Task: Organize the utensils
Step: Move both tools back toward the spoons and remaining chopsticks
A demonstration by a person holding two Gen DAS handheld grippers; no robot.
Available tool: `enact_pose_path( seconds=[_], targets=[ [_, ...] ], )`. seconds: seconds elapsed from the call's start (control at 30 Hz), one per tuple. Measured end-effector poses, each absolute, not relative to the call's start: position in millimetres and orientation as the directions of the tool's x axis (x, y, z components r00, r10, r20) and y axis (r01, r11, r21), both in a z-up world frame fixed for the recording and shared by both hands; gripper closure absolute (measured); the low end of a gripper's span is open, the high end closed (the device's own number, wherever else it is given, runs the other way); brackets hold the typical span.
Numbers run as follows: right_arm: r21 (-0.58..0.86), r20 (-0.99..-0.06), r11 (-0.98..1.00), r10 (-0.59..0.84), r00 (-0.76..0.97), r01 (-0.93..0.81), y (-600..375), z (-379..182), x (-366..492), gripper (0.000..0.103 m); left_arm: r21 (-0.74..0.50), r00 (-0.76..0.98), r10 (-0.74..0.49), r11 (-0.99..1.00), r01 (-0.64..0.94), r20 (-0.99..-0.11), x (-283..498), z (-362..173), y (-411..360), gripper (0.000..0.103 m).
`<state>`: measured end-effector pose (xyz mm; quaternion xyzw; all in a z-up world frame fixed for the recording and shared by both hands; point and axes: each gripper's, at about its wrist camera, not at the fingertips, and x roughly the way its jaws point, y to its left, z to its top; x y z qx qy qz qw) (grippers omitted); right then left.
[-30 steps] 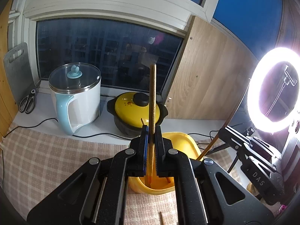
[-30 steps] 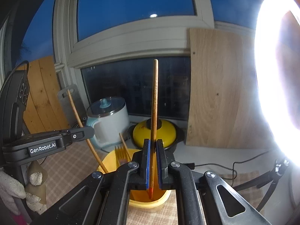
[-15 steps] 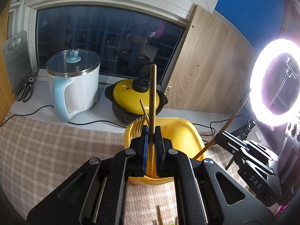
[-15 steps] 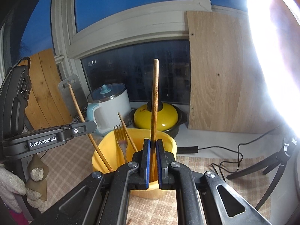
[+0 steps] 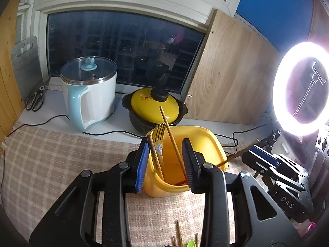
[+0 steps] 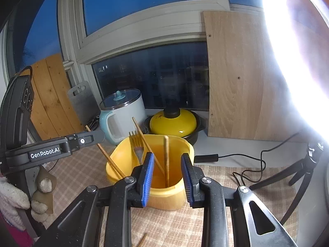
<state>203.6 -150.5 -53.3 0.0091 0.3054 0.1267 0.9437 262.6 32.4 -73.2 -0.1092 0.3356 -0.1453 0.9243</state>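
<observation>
Both tools are over the yellow utensil holder (image 5: pixel 197 144) now, which stands on the checked cloth of the desk (image 5: pixel 51 164). The left tool (image 5: pixel 165 162) has just been opening: pads spread, nothing pinched, a wooden chopstick (image 5: pixel 154 156) leaning on the holder's rim just inside its left pad. The right tool (image 6: pixel 167 177) has just been opening as well, jaws apart, and the chopstick (image 6: pixel 166 160) between them stands free in the holder. A gold fork (image 5: pixel 160 140), tines up, and another chopstick (image 5: pixel 171 138) slant inside the cup.

Behind it sit a yellow-lidded clay pot (image 5: pixel 154 105) and a white electric pot with glass lid (image 5: pixel 90 90).

The holder's base is hidden behind the pads in both views. Loose chopstick ends (image 5: pixel 178 233) and something green poke in at the bottom edge, cut off. The ring light (image 5: pixel 300 90) washes out the right side.
</observation>
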Motion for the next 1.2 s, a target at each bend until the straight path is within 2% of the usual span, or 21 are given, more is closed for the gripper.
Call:
enact_pose_path(
  seconds=[0.33,0.6,0.87,1.2],
  targets=[
    [0.143,-0.542,0.964,0.265,0.798,-0.223,-170,-47,171,0.044,-0.286,0.742,-0.344,0.935,0.211,-0.576,235,-63,39,0.071],
    [0.18,-0.52,0.959,0.281,0.806,-0.218,-188,-48,139,0.04,-0.282,0.747,-0.339,0.936,0.209,-0.572,206,-60,48,0.071],
    [0.137,-0.544,0.96,0.28,0.791,-0.246,-192,-59,112,0.019,-0.276,0.71,-0.337,0.939,0.204,-0.619,175,-75,61,0.071],
    [0.223,-0.673,0.942,0.336,0.659,-0.252,-203,-93,104,0.018,-0.32,0.593,-0.362,0.93,0.179,-0.719,140,-124,65,0.071]
  ],
)
